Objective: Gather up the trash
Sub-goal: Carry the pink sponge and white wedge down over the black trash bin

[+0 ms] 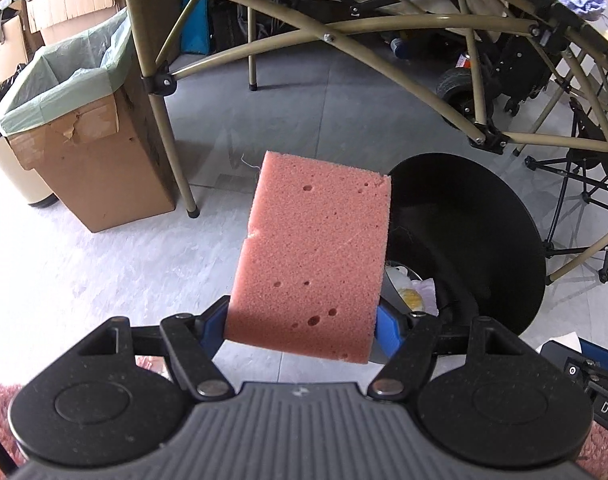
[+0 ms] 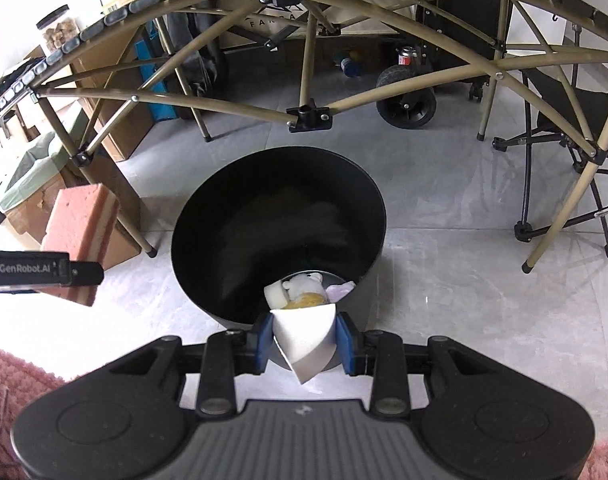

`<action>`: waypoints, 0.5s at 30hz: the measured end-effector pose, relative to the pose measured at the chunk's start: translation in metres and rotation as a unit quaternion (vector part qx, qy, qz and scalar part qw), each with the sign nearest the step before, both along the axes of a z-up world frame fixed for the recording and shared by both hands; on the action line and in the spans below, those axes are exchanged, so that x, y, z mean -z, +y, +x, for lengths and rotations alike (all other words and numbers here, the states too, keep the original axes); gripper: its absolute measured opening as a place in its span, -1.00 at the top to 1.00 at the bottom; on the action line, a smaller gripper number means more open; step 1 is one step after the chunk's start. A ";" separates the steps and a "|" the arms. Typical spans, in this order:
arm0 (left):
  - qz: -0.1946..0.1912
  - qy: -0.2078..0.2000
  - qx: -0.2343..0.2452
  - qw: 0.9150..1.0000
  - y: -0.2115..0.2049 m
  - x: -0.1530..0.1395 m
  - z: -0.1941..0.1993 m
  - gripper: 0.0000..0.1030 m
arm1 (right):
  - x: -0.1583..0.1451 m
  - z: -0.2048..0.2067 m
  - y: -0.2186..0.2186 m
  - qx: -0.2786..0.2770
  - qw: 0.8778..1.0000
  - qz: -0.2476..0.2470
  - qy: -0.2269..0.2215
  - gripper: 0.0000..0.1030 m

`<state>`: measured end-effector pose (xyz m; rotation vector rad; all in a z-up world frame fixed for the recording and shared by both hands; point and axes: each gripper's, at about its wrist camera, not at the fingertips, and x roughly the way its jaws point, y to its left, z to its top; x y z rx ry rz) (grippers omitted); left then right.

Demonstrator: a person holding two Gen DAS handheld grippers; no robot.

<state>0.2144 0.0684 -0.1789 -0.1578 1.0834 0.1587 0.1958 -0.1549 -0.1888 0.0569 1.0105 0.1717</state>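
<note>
Sponge (image 1: 310,256), a salmon-pink block pitted with small dark holes and backed by a pale layer along one side, stands clamped between the blue pads of the left gripper (image 1: 304,326), held above the grey tiled floor (image 1: 103,264) just left of the black round bin (image 2: 279,224). Folded white paper (image 2: 306,342), creased to a point, is pinched in the nearly closed jaws of the right gripper (image 2: 306,346) at the bin's near rim. White, yellow and lilac scraps (image 2: 304,290) lie at the bin's bottom. A cardboard box lined with a green bag (image 1: 63,80) stands to the left.
</note>
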 end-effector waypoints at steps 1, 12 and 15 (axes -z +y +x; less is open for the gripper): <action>0.000 0.001 -0.002 1.000 0.001 0.000 0.001 -0.40 | 0.000 0.003 0.001 -0.001 1.000 0.002 0.002 0.37; -0.012 0.011 -0.022 1.000 0.012 0.006 0.014 -0.40 | 0.005 0.040 0.023 -0.012 1.000 0.016 0.016 0.37; -0.014 0.015 -0.028 0.999 0.017 0.009 0.017 -0.40 | 0.007 0.050 0.032 -0.017 1.000 0.013 0.016 0.37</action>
